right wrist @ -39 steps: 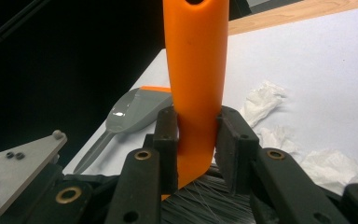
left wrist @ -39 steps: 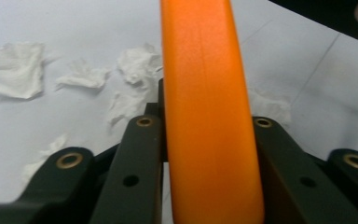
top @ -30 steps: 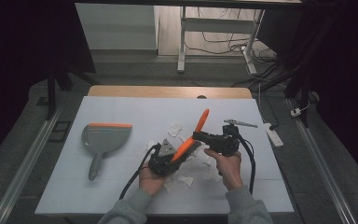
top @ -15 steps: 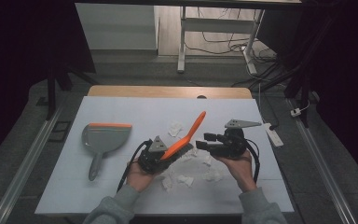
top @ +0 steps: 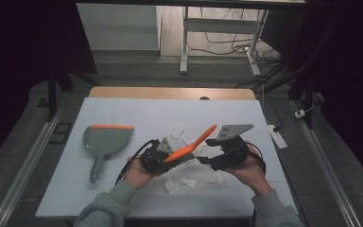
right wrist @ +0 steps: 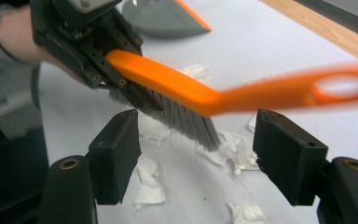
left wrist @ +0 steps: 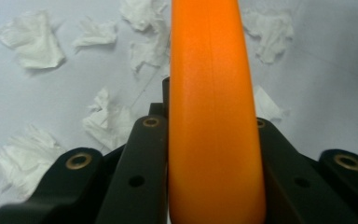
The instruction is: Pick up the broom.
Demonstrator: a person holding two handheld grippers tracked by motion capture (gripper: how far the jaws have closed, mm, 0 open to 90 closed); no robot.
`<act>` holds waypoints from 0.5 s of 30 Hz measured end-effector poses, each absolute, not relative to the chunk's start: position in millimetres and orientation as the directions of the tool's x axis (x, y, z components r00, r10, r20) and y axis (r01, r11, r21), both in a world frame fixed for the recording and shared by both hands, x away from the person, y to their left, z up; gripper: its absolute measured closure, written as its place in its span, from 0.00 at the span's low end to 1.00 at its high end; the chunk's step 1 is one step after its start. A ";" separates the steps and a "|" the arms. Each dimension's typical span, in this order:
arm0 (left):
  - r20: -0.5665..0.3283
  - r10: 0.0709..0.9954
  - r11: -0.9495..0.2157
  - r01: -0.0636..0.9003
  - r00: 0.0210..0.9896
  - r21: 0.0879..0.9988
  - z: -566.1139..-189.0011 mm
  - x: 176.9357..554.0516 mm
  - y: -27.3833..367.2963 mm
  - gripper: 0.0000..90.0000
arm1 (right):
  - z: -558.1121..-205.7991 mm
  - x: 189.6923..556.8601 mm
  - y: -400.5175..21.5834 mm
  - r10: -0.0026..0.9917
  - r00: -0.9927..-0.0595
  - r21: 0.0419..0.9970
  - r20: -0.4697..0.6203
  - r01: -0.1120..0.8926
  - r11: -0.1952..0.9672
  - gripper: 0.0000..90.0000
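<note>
An orange hand brush (top: 191,144) with grey bristles (right wrist: 182,119) hangs just above the white table, its handle pointing up and to the right. My left gripper (top: 158,155) is shut on the brush's head end, and the orange back (left wrist: 212,116) runs up between its jaws. My right gripper (top: 217,158) stands open a little to the right of the brush; its jaws sit apart with the bristles beyond them (right wrist: 198,149). Torn bits of white tissue (top: 186,181) lie scattered under and around the brush. A grey dustpan (top: 105,140) with an orange lip rests at the left.
The white table top (top: 137,113) has a wooden strip (top: 170,93) along its far edge. A white power strip (top: 276,135) lies off the right side. Beyond the table stand a desk frame and cables on the floor.
The brush has passed from my right gripper to my left, which is now shut on its head. The right gripper has let go, opened and drawn back to the right. The handle has tipped lower.
</note>
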State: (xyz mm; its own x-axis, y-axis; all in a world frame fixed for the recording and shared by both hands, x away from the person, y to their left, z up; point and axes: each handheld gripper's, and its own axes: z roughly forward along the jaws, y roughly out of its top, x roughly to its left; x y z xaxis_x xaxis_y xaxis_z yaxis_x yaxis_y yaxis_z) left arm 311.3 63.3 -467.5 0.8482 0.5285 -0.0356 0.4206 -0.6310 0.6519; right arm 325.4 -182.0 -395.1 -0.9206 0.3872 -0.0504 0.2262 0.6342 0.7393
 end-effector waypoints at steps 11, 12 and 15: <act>-0.001 0.424 -0.740 0.347 0.906 0.576 -459.1 308.8 46.6 0.88 | -406.7 338.5 -153.1 0.309 -0.947 0.632 -0.088 0.186 0.752 0.36; 0.002 0.421 -0.743 0.344 0.907 0.574 -458.7 308.3 45.6 0.88 | -408.9 338.3 -151.1 0.302 -0.949 0.616 -0.092 0.184 0.766 0.37; -0.006 0.397 -0.748 0.328 0.918 0.578 -456.1 306.9 43.4 0.88 | -417.9 339.0 -145.3 0.257 -0.963 0.567 -0.078 0.170 0.806 0.44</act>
State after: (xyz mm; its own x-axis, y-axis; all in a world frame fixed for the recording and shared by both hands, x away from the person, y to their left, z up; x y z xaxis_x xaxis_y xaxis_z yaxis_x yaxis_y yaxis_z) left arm 306.9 43.4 -456.1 0.9177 0.3973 -0.0064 0.3278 -0.7477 0.5775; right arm 339.0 -145.3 -417.9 -0.9632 0.2572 -0.0778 0.1696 0.8064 0.5666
